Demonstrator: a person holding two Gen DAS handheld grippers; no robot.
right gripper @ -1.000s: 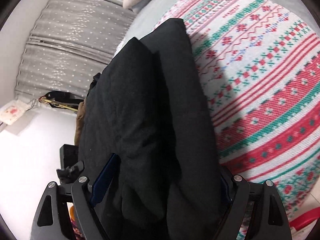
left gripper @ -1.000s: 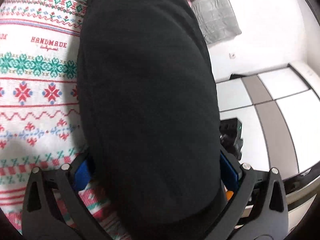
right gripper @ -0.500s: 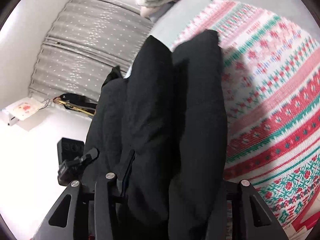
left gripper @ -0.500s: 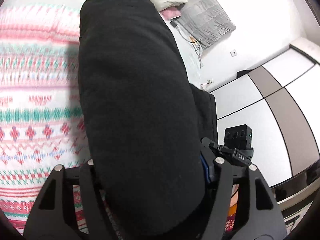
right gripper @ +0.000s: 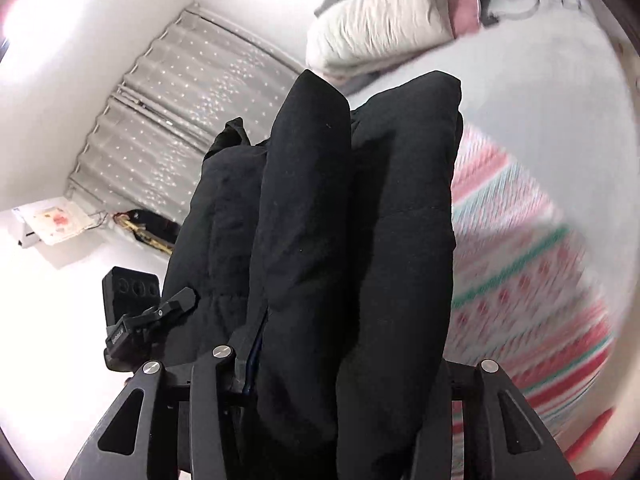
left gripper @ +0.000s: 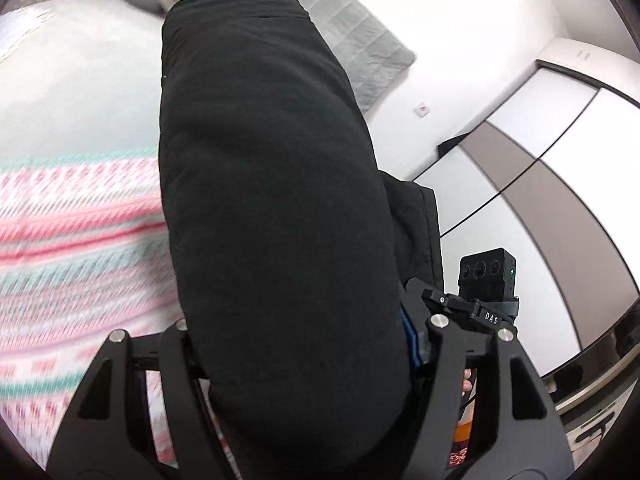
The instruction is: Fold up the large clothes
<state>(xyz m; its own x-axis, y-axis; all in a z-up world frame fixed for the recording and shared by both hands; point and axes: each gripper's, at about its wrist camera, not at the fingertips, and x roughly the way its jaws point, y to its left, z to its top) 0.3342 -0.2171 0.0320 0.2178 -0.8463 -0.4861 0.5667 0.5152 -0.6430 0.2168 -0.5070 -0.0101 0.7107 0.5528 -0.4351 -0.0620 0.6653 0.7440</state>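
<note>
A thick black padded garment (left gripper: 272,184) fills the middle of the left wrist view, held up above the bed. My left gripper (left gripper: 304,344) is shut on its folded bulk. In the right wrist view the same black garment (right gripper: 352,240) hangs in several thick folds, and my right gripper (right gripper: 340,364) is shut on them. The other gripper with its camera block shows at the garment's edge in each view, in the left wrist view (left gripper: 486,276) and in the right wrist view (right gripper: 132,296). Both sets of fingertips are hidden by the cloth.
A red, green and white patterned blanket (left gripper: 72,240) covers the bed below, also in the right wrist view (right gripper: 532,264). A white pillow (right gripper: 380,28) lies at the bed's head. Grey curtains (right gripper: 180,120) and a white-and-taupe wardrobe (left gripper: 540,184) stand beside the bed.
Both grippers have closed tighter on the black garment and lifted it up away from the blanket. The views have tilted toward the head of the bed and the pillow.
</note>
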